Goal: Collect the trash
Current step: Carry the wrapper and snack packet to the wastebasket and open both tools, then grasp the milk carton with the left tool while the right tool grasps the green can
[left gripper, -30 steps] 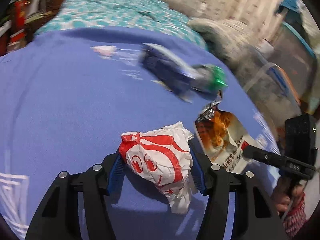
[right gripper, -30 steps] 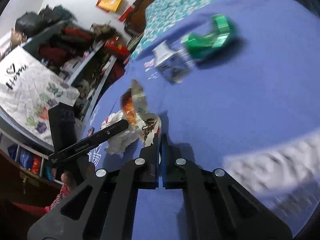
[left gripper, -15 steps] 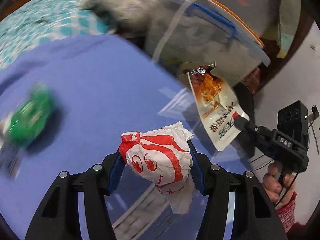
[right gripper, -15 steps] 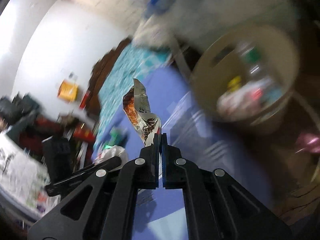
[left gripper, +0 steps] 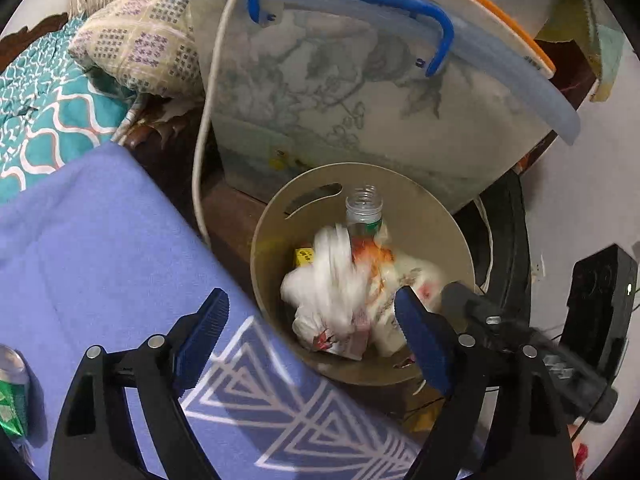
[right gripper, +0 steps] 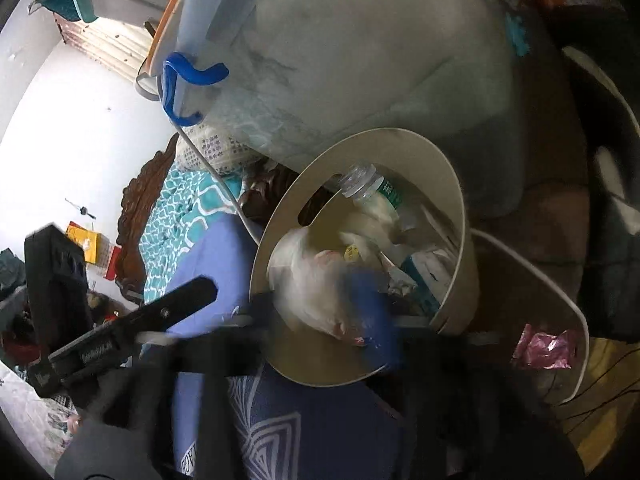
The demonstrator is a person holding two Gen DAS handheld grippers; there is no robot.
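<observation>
A beige round bin [left gripper: 276, 224] stands beside the blue blanket [left gripper: 88, 240]; it also shows in the right wrist view [right gripper: 460, 184]. My left gripper [left gripper: 312, 340] is open and empty above the bin's near rim. The white and red wrapper [left gripper: 332, 288] is blurred, falling into the bin, beside the orange snack packet [left gripper: 376, 258] and a clear bottle [left gripper: 362, 206]. My right gripper [right gripper: 320, 320] is blurred over the bin and looks open; the blurred wrapper [right gripper: 312, 280] is just beyond it. A green packet [left gripper: 10, 404] lies on the blanket at far left.
A large clear storage box with a blue handle [left gripper: 360, 80] stands behind the bin. A white cable [left gripper: 200, 152] hangs between box and bed. A teal bedspread [left gripper: 40, 112] and a pillow [left gripper: 136, 52] lie at upper left. A pink wrapper [right gripper: 544, 348] lies on the floor.
Both grippers swung from over the blanket to above the bin. Both opened: the white and red wrapper and the orange packet left the jaws and dropped into the bin.
</observation>
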